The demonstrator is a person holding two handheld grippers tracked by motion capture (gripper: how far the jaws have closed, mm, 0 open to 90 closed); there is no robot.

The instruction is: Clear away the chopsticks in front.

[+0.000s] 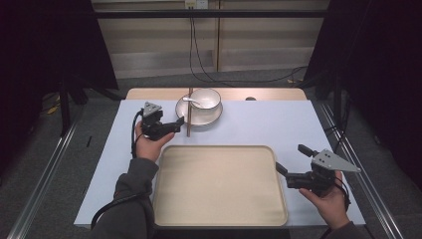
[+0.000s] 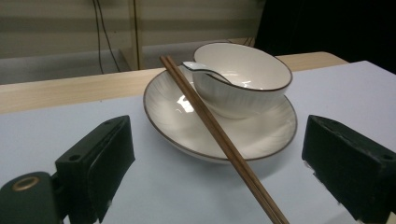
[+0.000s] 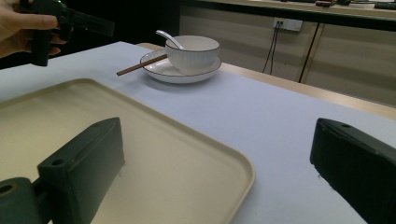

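- A person sits at a table covered with a pale sheet (image 1: 259,127), holding 1 two-jaw gripper in each hand.
- The left gripper (image 1: 175,123) is held above the table with its jaws spread wide and nothing between them.
- Just ahead of the left gripper's jaws lies a pair of brown chopsticks (image 2: 219,135), the 2 sticks side by side; their far ends rest across the rim of a plate and their near ends reach toward the gripper, between its jaws in the left gripper view.
- The white plate (image 2: 261,135) with a thin dark rim sits directly in front of the left gripper.
- A white bowl (image 2: 245,77) stands on the plate, beyond and slightly right of the chopsticks as the left gripper sees them.
- A white spoon (image 2: 201,70) rests in the bowl, its handle leaning over the rim toward the chopsticks; whether it touches them is hard to tell.
- The right gripper (image 1: 291,162) is also spread open and empty, hovering at the right edge of a large beige tray (image 1: 219,209).
- The tray lies between the 2 grippers, nearer the person than the plate.
- From the right gripper, the plate and bowl are far ahead, well apart from its jaws.
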